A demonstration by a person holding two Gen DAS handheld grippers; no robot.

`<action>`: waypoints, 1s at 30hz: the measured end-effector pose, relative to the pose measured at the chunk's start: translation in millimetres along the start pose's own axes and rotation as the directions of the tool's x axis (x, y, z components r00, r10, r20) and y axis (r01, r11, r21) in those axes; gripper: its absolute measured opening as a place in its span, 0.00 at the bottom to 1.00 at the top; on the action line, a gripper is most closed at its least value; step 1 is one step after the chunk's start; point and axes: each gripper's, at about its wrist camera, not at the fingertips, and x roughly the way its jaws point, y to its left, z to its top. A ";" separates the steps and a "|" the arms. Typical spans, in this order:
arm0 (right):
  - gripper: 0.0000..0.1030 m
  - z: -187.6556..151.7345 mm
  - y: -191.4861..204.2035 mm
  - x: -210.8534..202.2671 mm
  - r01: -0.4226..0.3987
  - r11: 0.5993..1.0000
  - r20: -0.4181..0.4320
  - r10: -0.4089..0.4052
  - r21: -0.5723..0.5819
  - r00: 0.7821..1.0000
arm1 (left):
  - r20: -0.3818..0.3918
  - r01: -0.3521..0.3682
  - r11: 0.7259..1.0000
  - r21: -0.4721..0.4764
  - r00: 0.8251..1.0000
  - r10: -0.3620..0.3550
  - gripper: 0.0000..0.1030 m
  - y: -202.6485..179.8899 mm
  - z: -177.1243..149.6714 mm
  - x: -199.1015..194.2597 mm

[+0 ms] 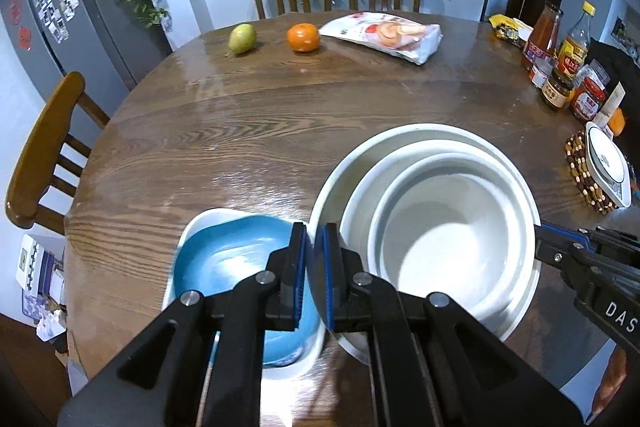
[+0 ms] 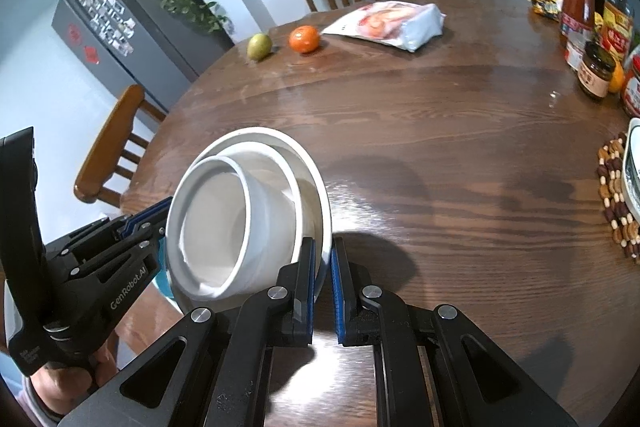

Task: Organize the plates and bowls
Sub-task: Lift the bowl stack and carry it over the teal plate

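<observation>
Round wooden desk (image 1: 280, 115) under both cameras, kitchen shelving and chairs beyond. Left gripper (image 1: 315, 279) low centre of the left wrist view, jaws pinched nearly together on the near-left rim of the large white plate (image 1: 332, 195). Right gripper (image 2: 323, 291) low centre of the right wrist view, likewise clamped on the opposite rim of that plate, thin edge visible between the blue pads. Nested stack on the plate: wide white bowl (image 1: 516, 187) with a smaller white bowl (image 1: 448, 239) seated inside it, all tilted toward the left of the right wrist view, seemingly lifted clear of the desk, though the gap beneath is hard to confirm. Just left of the stack, lower left of the left wrist view, blue bowl (image 1: 224, 259) resting in a white square dish (image 1: 200, 223). Further out: green fruit (image 1: 242, 39), orange (image 1: 303, 37) and snack bag (image 1: 384, 37) at the far edge, bottles and jars (image 1: 560, 67) upper right, another dish on a beaded trivet (image 1: 580, 171) at right. Likely risks: uneven lift between the two hands, tipping the stack and sliding the loose bowls off; slim rim slipping from the pads under the weight; clipping the blue bowl just beside it.
</observation>
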 end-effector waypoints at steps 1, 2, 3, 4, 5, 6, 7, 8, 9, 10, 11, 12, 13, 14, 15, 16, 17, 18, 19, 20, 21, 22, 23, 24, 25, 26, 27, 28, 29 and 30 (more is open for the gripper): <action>0.11 -1.0 6.6 0.5 0.001 1.000 0.002 -0.001 -0.006 1.000 | 0.002 0.000 1.000 -0.003 1.000 0.000 0.03 6.2 -1.5 -2.1; 0.11 -1.8 11.2 0.9 0.001 1.000 0.003 -0.001 -0.009 1.000 | 0.002 0.000 1.000 -0.006 1.000 0.000 0.03 11.1 -3.3 -4.2; 0.11 -2.4 16.7 1.2 0.002 1.000 0.004 -0.002 -0.010 1.000 | 0.002 -0.001 1.000 -0.009 1.000 0.001 0.03 16.7 -5.9 -7.1; 0.11 -2.9 24.5 2.3 0.000 1.000 0.004 0.000 -0.015 1.000 | 0.005 -0.005 1.000 -0.011 1.000 0.005 0.03 23.3 -7.8 -9.8; 0.11 -3.7 29.7 3.0 -0.002 1.000 0.004 0.002 -0.019 1.000 | 0.007 -0.010 1.000 -0.015 1.000 0.011 0.03 30.4 -9.7 -12.3; 0.11 -4.4 35.2 4.2 -0.005 1.000 0.002 0.005 -0.022 1.000 | 0.008 -0.014 1.000 -0.022 1.000 0.014 0.03 37.1 -10.8 -14.3; 0.11 -4.5 43.0 6.0 -0.008 1.000 0.001 0.008 -0.028 1.000 | 0.008 -0.016 1.000 -0.026 1.000 0.016 0.03 42.2 -11.8 -15.7; 0.11 -5.4 48.3 6.4 -0.009 0.999 0.002 0.009 -0.034 1.000 | 0.009 -0.017 0.999 -0.032 1.000 0.018 0.03 47.9 -12.9 -17.2; 0.11 -5.4 53.3 7.5 -0.011 0.999 0.004 0.011 -0.038 1.000 | 0.009 -0.020 0.999 -0.037 1.000 0.021 0.03 53.8 -13.6 -18.5; 0.11 -4.6 60.8 9.6 -0.014 0.999 0.004 0.014 -0.045 1.000 | 0.010 -0.027 0.999 -0.041 1.000 0.028 0.03 60.0 -14.4 -20.1; 0.11 -4.5 66.0 11.2 -0.016 0.999 0.004 0.017 -0.050 1.000 | 0.011 -0.034 0.998 -0.044 0.999 0.035 0.03 64.6 -15.0 -21.3; 0.11 -3.5 71.2 13.6 -0.021 0.998 0.003 0.021 -0.053 1.000 | 0.011 -0.040 0.998 -0.049 0.999 0.041 0.03 69.1 -15.2 -21.8; 0.11 -2.7 75.4 15.8 -0.025 0.998 0.000 0.025 -0.055 1.000 | 0.010 -0.045 0.997 -0.057 0.999 0.046 0.03 75.1 -15.1 -21.9; 0.11 -2.0 82.0 19.3 -0.029 0.998 -0.004 0.029 -0.061 1.000 | 0.006 -0.048 0.997 -0.066 0.999 0.049 0.03 81.2 -15.1 -21.4; 0.11 -1.4 86.5 21.8 -0.032 0.997 -0.006 0.031 -0.066 0.999 | 0.001 -0.051 0.996 -0.075 0.999 0.051 0.03 86.3 -14.8 -20.0; 0.11 -0.4 91.1 24.6 -0.033 0.997 -0.011 0.033 -0.071 0.999 | -0.003 -0.055 0.995 -0.080 0.998 0.055 0.03 90.2 -14.9 -19.1; 0.11 0.5 95.7 28.0 -0.035 0.996 -0.017 0.034 -0.079 0.999 | -0.008 -0.059 0.995 -0.086 0.998 0.059 0.03 94.0 -15.4 -17.7; 0.11 1.5 100.2 31.9 -0.036 0.996 -0.024 0.034 -0.085 0.999 | -0.012 -0.063 0.994 -0.091 0.998 0.063 0.03 97.5 -16.0 -16.4; 0.11 1.5 103.1 34.1 -0.038 0.995 -0.027 0.035 -0.089 0.999 | -0.017 -0.067 0.993 -0.098 0.998 0.066 0.03 102.1 -16.3 -14.3; 0.11 2.6 106.4 38.1 -0.040 0.995 -0.034 0.037 -0.092 0.999 | -0.023 -0.070 0.992 -0.104 0.997 0.068 0.03 106.2 -16.4 -11.5; 0.11 3.8 109.0 42.6 -0.043 0.995 -0.042 0.039 -0.092 0.998 | -0.031 -0.073 0.991 -0.108 0.997 0.070 0.03 109.3 -16.5 -8.3; 0.11 5.1 110.9 47.2 -0.044 0.995 -0.051 0.039 -0.093 0.998 | -0.037 -0.075 0.991 -0.111 0.997 0.071 0.03 111.5 -17.0 -6.0; 0.11 6.1 112.1 50.9 -0.045 0.994 -0.058 0.039 -0.095 0.998 | -0.044 -0.078 0.990 -0.114 0.996 0.073 0.03 114.1 -17.6 -3.1; 0.11 7.1 113.0 55.2 -0.046 0.994 -0.067 0.040 -0.094 0.997 | -0.052 -0.079 0.990 -0.118 0.996 0.073 0.03 115.9 -17.5 0.3; 0.11 7.9 113.7 59.8 -0.047 0.995 -0.077 0.040 -0.092 0.996 | -0.059 -0.081 0.989 -0.121 0.996 0.074 0.03 117.8 -18.1 3.2; 0.11 7.6 113.4 62.0 -0.048 0.995 -0.083 0.040 -0.092 0.996 | -0.066 -0.081 0.989 -0.125 0.995 0.073 0.03 120.2 -18.3 7.2; 0.11 8.2 113.3 65.5 -0.047 0.995 -0.090 0.039 -0.090 0.995 | -0.073 -0.081 0.989 -0.126 0.995 0.073 0.03 121.3 -18.6 10.4; 0.11 8.7 113.5 68.4 -0.045 0.995 -0.097 0.037 -0.089 0.995 | -0.079 -0.082 0.988 -0.128 0.994 0.072 0.03 121.4 -20.2 12.1; 0.11 9.1 113.2 71.7 -0.043 0.995 -0.104 0.034 -0.088 0.994 | -0.086 -0.081 0.988 -0.130 0.994 0.070 0.03 121.8 -21.1 14.5; 0.11 9.3 112.6 75.2 -0.041 0.996 -0.114 0.031 -0.085 0.993 | -0.094 -0.080 0.988 -0.132 0.993 0.068 0.03 122.5 -21.7 18.2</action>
